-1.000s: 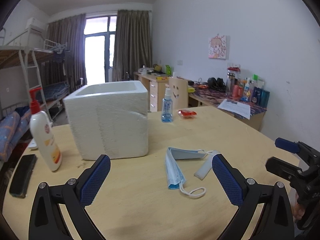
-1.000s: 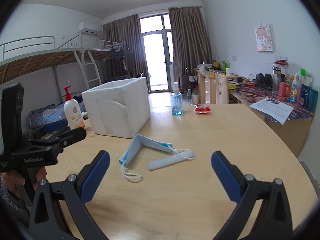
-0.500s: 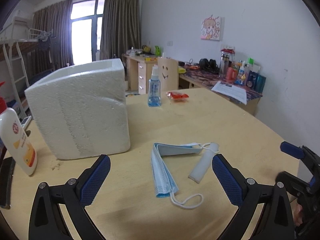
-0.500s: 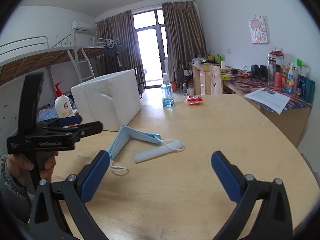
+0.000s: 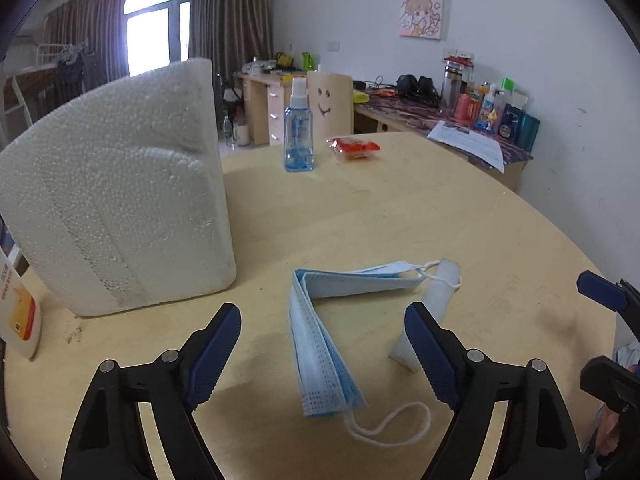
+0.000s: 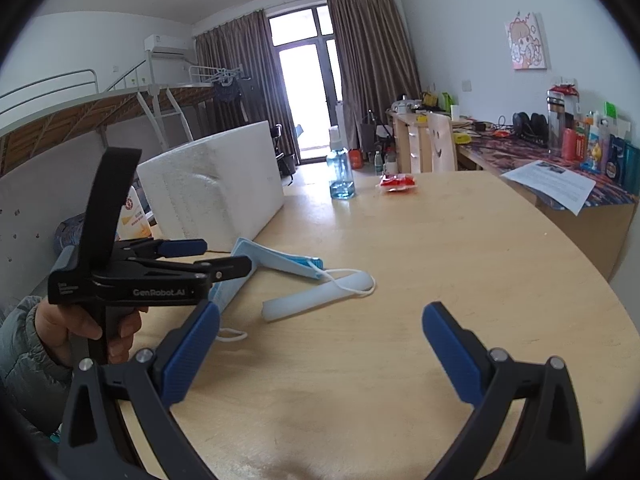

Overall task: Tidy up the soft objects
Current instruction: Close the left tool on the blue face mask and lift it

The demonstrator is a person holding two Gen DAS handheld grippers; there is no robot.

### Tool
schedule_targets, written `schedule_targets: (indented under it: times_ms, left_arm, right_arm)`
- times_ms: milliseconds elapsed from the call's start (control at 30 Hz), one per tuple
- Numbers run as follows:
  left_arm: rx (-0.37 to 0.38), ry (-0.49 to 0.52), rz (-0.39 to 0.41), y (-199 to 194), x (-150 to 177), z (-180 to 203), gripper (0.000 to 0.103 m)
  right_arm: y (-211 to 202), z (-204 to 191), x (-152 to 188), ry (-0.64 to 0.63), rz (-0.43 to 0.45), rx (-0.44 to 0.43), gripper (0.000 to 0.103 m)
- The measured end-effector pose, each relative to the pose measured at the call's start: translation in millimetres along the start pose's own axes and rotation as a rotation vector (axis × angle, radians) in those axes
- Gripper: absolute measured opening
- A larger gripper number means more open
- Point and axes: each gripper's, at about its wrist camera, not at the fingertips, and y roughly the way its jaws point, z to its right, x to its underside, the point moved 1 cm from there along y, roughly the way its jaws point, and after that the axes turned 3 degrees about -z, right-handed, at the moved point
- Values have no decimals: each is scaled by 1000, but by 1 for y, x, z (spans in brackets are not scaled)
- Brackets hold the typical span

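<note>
"GenRobot.AI" is printed in pale letters on the black body of the left hand-held gripper [image 6: 224,258]; the other labels are too small or blurred to read.

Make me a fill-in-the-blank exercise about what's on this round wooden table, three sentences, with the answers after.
1. The folded light blue face mask lies bent in a V on the ___ table.
2. The mask's white ear loop is hooked around the pale ___ tube.
3. The clear blue spray bottle stands beside a flat ___ packet.

Missing words: wooden; white; red
</note>
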Motion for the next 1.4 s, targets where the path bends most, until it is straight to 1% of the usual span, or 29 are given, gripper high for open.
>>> schedule_targets:
  times_ms: [67, 167, 267, 333, 400, 467, 533, 633, 700, 733, 900, 1067, 1167, 1400]
  left_arm:
    - [-6, 5, -6, 4, -1, 1, 82]
    - [-22, 6, -21, 11, -2, -2, 73]
    - [-31, 4, -33, 16, -1, -5, 66]
    - [-43, 15, -43, 18, 2, -6, 56]
    - [-29, 9, -62, 21, 2, -8, 52]
    - [-22, 1, -64, 22, 1, -10, 50]
    - [-18, -4, -66, 23, 1, -12, 42]
    - [-1, -12, -84, 25, 2, -13, 37]
    - [8, -17, -92, 26, 2, -15, 28]
    - [12, -20, -94, 26, 2, -15, 22]
    - [48, -35, -109, 27, 4, -18, 10]
    - [65, -55, -87, 20, 6, -23, 6]
    - [98, -48, -79, 14, 8, -21, 5]
    - [134, -30, 17, -19, 10, -15, 5]
  right_arm:
    - [3, 2, 0, 2, -9, -5, 102]
    - [7, 3, 0, 7, -21, -16, 102]
    - [11, 2, 0, 3, -33, -25, 102]
    - [14, 1, 0, -6, -47, -29, 102]
    - [18, 2, -1, -17, -60, -33, 102]
    - [20, 2, -3, -28, -71, -37, 102]
    - [22, 1, -6, -35, -78, -39, 102]
    - [27, -1, -7, -49, -95, -39, 102]
    - [31, -1, -7, -54, -107, -38, 102]
    - [34, -1, -6, -54, -115, -37, 102]
    - [40, 0, -5, -44, -149, -42, 102]
    - [41, 0, -4, -41, -167, -25, 102]
    - [41, -1, -3, -44, -177, -13, 102]
    - [33, -6, -5, -46, -169, 19, 102]
